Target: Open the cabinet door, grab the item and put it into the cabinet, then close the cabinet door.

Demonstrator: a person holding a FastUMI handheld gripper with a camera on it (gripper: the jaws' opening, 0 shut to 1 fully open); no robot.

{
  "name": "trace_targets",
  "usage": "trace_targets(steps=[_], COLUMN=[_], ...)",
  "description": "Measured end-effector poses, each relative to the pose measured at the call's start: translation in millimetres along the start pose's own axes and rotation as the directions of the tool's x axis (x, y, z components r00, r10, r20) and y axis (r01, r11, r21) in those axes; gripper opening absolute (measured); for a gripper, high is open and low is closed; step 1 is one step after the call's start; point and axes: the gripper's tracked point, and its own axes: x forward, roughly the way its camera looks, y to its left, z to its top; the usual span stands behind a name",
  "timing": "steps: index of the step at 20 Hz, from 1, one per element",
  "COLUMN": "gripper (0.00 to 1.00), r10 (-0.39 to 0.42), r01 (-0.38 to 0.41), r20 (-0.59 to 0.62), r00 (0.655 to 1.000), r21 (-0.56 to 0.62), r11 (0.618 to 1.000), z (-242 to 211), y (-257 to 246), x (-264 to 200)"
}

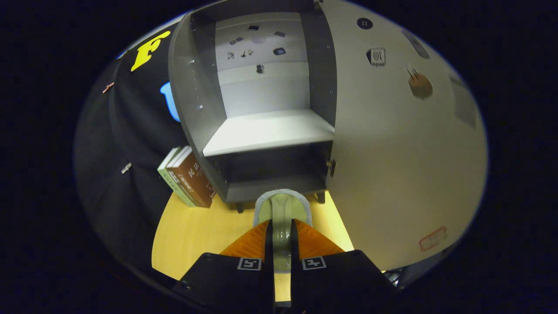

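Before the open cabinet [266, 131], the tool [282, 235] clamps a greenish item [282, 213] between both fingers.

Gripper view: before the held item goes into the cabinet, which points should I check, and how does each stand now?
1. White cabinet door: swung open to the right. Ok.
2. Pale green item with a grey fuzzy rim: pressed between both fingers of the gripper. Ok.
3. White middle shelf of the dark grey cabinet: bare. Ok.
4. Lower compartment: too dark. Cannot tell.
5. Books leaning left of the cabinet: aside from the opening. Ok.
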Motion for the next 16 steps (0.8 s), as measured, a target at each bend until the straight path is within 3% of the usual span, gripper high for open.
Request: trace_targets(steps=[7, 11, 16], gripper=[0.18, 0.18, 0.18], r10=[0.006, 0.019, 0.015], r01=[-0.001, -0.014, -0.011], r20=[0.176, 0.168, 0.113], r00=[0.984, 0.986, 0.993], r21=[-0.026, -0.031, -0.042], r11=[1.0, 0.999, 0.999], z=[138, 172, 180], y=[17, 33, 51], x=[44, 91, 162])
